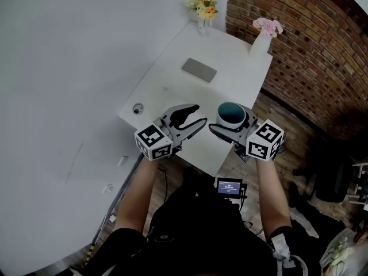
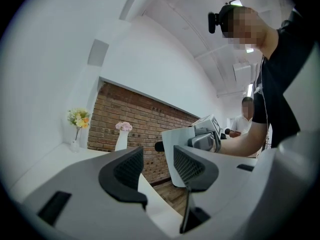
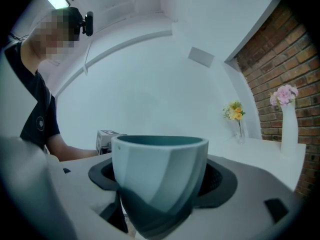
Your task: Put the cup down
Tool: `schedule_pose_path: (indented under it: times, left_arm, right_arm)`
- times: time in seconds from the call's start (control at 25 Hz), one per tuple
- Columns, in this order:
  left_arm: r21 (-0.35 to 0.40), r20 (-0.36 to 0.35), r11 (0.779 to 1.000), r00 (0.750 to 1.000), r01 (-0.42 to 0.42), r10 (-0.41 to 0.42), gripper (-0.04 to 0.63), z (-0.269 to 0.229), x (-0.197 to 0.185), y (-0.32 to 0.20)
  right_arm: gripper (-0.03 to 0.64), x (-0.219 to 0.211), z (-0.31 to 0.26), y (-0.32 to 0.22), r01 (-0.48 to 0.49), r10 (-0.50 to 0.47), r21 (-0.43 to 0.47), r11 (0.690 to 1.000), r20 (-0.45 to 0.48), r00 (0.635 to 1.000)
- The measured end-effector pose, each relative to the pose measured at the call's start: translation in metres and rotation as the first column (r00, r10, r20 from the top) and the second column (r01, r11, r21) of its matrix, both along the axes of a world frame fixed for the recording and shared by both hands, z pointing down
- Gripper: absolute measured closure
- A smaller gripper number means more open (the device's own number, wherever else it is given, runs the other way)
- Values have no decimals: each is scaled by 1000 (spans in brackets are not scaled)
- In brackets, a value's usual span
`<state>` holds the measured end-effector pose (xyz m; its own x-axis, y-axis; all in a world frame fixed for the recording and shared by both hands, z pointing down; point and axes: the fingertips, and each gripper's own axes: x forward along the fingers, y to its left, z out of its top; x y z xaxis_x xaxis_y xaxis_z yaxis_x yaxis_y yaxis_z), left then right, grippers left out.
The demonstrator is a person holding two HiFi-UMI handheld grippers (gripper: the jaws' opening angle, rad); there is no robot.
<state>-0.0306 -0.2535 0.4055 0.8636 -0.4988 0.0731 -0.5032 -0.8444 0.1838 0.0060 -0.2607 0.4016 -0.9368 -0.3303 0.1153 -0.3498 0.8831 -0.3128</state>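
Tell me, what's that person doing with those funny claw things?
A person holds a gripper in each hand above the near end of a white table. The right gripper has its fingers clamped around an upright teal and white cup. The left gripper is open and empty beside it. The cup doesn't look set down yet.

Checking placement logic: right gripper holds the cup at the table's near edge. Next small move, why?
Probably lower the right gripper straight down, slightly further in over the table, jaws closed. The cup is upright in its jaws, near the table's front edge, seemingly not yet resting on it.
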Motion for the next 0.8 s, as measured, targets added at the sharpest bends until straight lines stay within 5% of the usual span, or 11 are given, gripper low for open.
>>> schedule_pose_path:
  times: [0.8]
  left_arm:
    - [-37, -31, 998, 998, 47, -48, 416, 40, -26, -61]
  right_arm:
    - [219, -31, 43, -116, -89, 90, 17, 996, -26, 996]
